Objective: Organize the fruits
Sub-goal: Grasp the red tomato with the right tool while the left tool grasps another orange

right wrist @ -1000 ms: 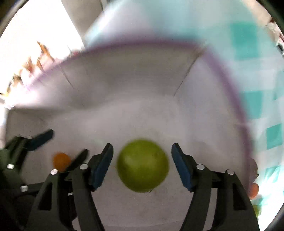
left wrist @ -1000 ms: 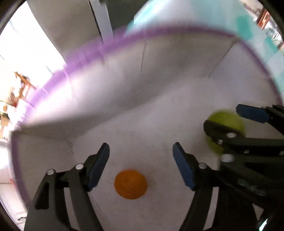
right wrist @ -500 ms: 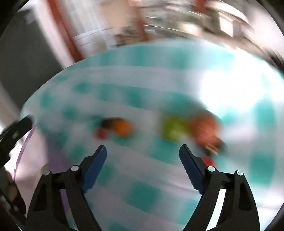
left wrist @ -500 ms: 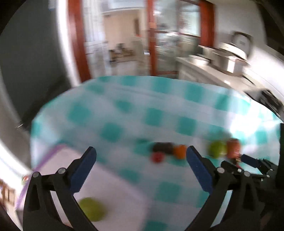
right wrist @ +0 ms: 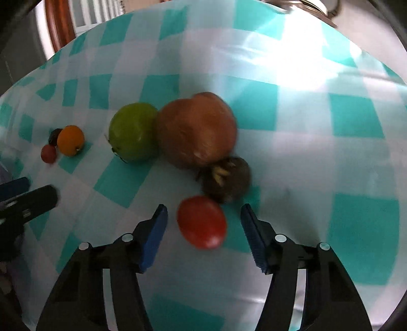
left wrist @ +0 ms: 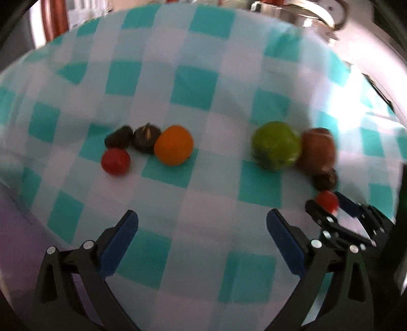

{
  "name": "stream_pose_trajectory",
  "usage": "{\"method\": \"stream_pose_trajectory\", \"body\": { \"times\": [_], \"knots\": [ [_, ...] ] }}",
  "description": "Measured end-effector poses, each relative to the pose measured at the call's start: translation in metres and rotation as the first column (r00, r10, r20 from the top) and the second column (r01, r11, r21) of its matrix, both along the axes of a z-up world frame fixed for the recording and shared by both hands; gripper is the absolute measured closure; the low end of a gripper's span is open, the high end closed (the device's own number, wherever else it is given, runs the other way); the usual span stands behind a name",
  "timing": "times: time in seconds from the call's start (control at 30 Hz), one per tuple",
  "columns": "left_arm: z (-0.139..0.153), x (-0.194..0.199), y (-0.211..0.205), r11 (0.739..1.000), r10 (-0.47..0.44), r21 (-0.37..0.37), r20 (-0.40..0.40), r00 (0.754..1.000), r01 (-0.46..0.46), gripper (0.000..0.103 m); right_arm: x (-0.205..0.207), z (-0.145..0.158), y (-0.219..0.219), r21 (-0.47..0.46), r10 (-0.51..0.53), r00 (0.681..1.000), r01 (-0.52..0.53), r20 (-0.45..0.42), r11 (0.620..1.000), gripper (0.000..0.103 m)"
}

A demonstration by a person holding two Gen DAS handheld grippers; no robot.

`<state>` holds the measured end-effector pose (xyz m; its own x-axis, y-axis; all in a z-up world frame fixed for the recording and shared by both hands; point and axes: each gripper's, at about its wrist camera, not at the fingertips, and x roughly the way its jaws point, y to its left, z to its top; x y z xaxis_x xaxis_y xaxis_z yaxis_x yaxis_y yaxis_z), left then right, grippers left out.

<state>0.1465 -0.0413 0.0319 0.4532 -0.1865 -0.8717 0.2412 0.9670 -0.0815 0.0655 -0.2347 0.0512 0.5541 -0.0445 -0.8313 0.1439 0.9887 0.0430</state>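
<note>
On the teal-and-white checked cloth (left wrist: 203, 84) lie two groups of fruit. The left group is an orange (left wrist: 173, 145), a red tomato (left wrist: 115, 161) and two dark fruits (left wrist: 147, 137). My left gripper (left wrist: 202, 224) hangs wide open and empty, short of them. The right group is a green fruit (right wrist: 133, 135), a large red-brown fruit (right wrist: 195, 129) and a dark tufted fruit (right wrist: 226, 178). A second red tomato (right wrist: 202, 221) lies between the jaws of my right gripper (right wrist: 203, 216). Those jaws are closing, with a gap still on each side of the tomato.
A pale purple bin edge (left wrist: 12, 224) shows at the lower left. A steel pot (left wrist: 305, 12) stands beyond the table at the top right, and a wooden door frame (left wrist: 54, 20) at the top left. My left gripper (right wrist: 30, 189) appears at the right view's left edge.
Both grippers have left the white purple-rimmed bin, where an orange and a green fruit stay behind, and swung over the checked cloth. The left jaws widened. The right jaws widened, then narrowed around the red tomato.
</note>
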Motion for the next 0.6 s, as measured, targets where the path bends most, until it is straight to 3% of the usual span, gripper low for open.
{"method": "stream_pose_trajectory", "body": {
  "times": [0.1,0.23,0.6],
  "knots": [
    [-0.015,0.013,0.001,0.998,0.064,-0.003,-0.002,0.998,-0.064,0.002,0.001,-0.001,0.004,-0.014,0.005,1.000,-0.005,0.019,1.000,0.050],
    [-0.030,0.032,-0.001,0.989,0.146,-0.015,0.001,0.989,-0.146,0.003,-0.012,-0.001,0.005,-0.022,0.001,0.998,0.001,0.057,1.000,0.063],
    [-0.044,0.071,-0.013,0.974,0.220,0.033,0.090,0.971,-0.224,0.005,-0.024,-0.008,-0.001,0.002,0.000,0.998,-0.001,0.062,1.000,0.064]
  ]
}}
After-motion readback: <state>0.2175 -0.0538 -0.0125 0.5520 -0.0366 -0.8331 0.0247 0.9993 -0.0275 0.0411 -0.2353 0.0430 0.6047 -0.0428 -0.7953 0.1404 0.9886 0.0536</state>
